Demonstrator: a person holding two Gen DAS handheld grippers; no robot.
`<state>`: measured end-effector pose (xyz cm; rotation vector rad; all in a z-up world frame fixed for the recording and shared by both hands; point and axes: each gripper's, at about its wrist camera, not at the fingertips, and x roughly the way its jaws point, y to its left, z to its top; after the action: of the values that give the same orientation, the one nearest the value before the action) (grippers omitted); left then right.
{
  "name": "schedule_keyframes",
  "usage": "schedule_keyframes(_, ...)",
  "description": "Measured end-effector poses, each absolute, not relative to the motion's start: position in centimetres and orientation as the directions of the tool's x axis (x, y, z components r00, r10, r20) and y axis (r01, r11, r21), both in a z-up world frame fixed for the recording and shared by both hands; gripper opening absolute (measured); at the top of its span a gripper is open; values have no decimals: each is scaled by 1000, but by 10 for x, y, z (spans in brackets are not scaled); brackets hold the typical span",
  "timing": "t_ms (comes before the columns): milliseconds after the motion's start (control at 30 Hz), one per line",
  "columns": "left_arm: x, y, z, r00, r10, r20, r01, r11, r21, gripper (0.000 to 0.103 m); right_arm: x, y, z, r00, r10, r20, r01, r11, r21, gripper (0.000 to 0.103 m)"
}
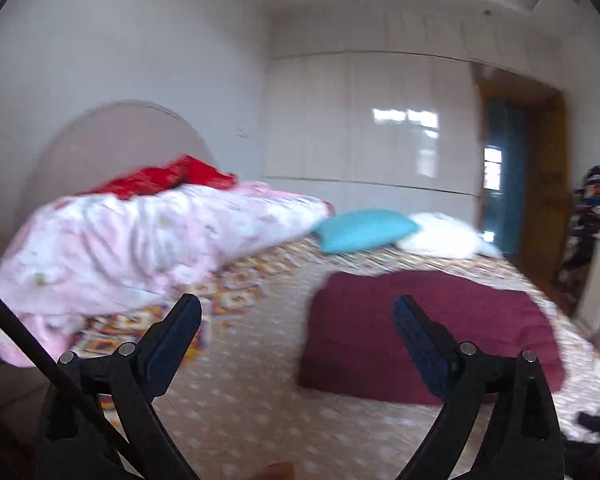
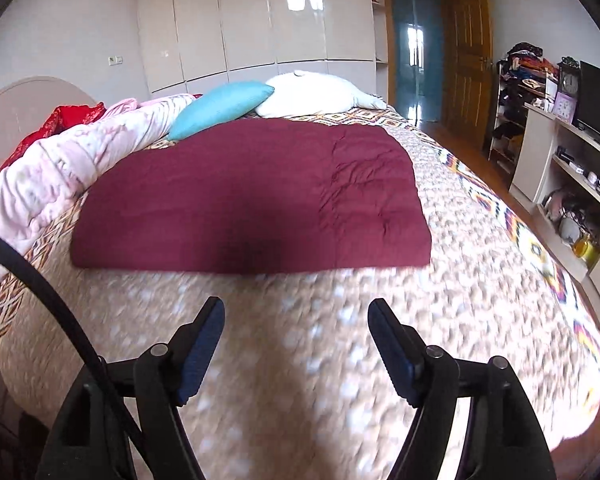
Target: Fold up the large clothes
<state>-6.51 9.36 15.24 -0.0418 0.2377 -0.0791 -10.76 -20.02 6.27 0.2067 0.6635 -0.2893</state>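
Note:
A large maroon cloth (image 2: 244, 196) lies flat on the bed as a folded rectangle. It also shows in the left wrist view (image 1: 428, 328), to the right and ahead. My right gripper (image 2: 296, 320) is open and empty, above the patterned bedspread (image 2: 340, 340), a little short of the cloth's near edge. My left gripper (image 1: 298, 316) is open and empty, raised above the bed to the left of the cloth. Neither gripper touches the cloth.
A pink-white quilt (image 1: 132, 240) with a red cloth (image 1: 168, 178) behind it is heaped on the bed's left. A turquoise pillow (image 2: 220, 108) and a white pillow (image 2: 312, 94) lie at the far end. Shelves with a television (image 2: 598, 100) stand on the right.

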Motion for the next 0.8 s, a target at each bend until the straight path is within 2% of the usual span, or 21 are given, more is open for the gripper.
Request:
schedule_keyframes(100,-86,79,147,939,-174,-297,168,985,-47,96,-132,-190,55,748,-214,-629,354,929,104,81)
schedule_keyframes(333,-113,50,91,863,-182,-472,239,969,63,96,-162,-172,30,662,-328,-674,433,901,-12,83)
schedule_keyframes(433,-114,41,68,836,-176,-520,252,965,79,96,-159,-173,22,627,-355,-693,449,892,-51,83)
schedule_keyframes(633,-109,30,44,798,-164,-580,258,962,83,96,-158,-185,14,582,-371,-723,496,867,-46,83)
schedule_keyframes(800,-116,27,46,792,-225,-568,298,954,38,96,-164,-180,18,590,-389,-708,500,864,-58,83)
